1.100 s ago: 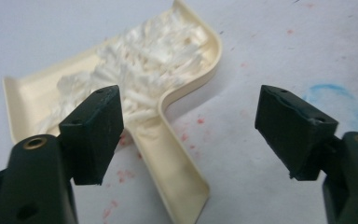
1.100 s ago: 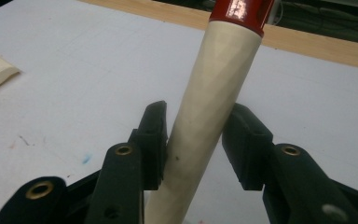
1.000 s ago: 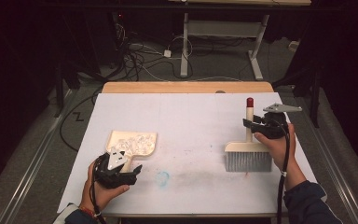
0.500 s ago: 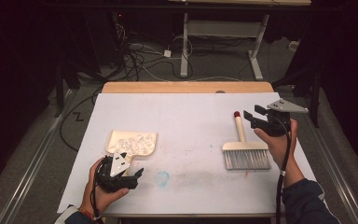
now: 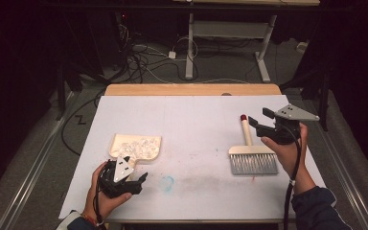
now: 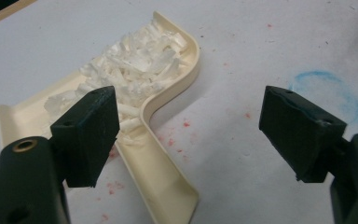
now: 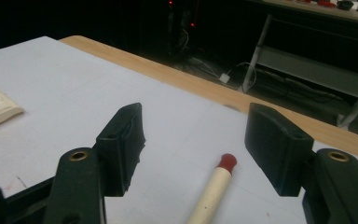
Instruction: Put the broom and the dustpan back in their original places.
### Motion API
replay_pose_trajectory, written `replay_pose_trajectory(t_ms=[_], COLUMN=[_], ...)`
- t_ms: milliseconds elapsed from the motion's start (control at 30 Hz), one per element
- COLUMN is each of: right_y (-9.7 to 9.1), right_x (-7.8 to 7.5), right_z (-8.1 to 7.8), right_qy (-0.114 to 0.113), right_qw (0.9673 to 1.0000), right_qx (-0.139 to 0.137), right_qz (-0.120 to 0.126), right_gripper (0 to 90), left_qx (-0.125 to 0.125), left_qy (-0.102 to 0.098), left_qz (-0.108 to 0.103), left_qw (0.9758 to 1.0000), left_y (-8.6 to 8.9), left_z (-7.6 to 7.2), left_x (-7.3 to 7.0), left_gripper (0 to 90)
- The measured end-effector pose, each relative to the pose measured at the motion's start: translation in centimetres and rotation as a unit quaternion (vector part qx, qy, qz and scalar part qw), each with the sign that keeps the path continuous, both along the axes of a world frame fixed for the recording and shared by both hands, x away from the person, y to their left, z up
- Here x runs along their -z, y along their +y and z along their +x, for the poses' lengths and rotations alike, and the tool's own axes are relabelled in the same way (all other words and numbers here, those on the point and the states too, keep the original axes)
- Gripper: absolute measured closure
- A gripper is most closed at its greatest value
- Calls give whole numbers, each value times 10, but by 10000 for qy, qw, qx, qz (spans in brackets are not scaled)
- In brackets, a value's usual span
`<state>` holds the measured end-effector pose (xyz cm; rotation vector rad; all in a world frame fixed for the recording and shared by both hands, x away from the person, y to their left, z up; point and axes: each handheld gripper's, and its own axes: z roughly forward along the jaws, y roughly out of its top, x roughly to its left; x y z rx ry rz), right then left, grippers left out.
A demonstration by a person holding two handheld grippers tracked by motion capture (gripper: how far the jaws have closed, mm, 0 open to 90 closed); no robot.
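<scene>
Lying unlabelled, brush (image 5: 251,155) beside dustpan (image 5: 135,146)

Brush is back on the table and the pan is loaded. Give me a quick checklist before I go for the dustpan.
1. Brush released, flat on the table: ok.
2. Right gripper off the brush handle: ok; its jaws have just been opening and hang above the handle without touching.
3. Left gripper open: ok, nothing between the pads.
4. Dustpan loaded with the white scraps: ok, piled inside the rim.
5. Dustpan handle lined up for the grab: not ok, it lies beside the left jaw, not between the two.
6. Scraps left on the table: cannot tell.
</scene>
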<state>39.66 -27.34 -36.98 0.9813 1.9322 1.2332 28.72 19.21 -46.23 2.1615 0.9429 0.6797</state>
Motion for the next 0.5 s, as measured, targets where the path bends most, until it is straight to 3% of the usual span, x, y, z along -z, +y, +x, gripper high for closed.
replay_pose_trajectory(t_ms=[233, 500], right_y=[10, 17], right_x=[-8, -12], right_z=[-14, -26], right_qy=[-204, -362], right_qw=[9996, 9988], right_qx=[-216, -276], right_qz=[-9, -156], right_gripper=[351, 327], left_qx=[59, 58], left_qy=[-28, -85], left_qz=[57, 23], left_qw=[10000, 9999], left_y=[-1, -1], left_z=[-1, -2], left_x=[0, -2], left_gripper=[181, 181])
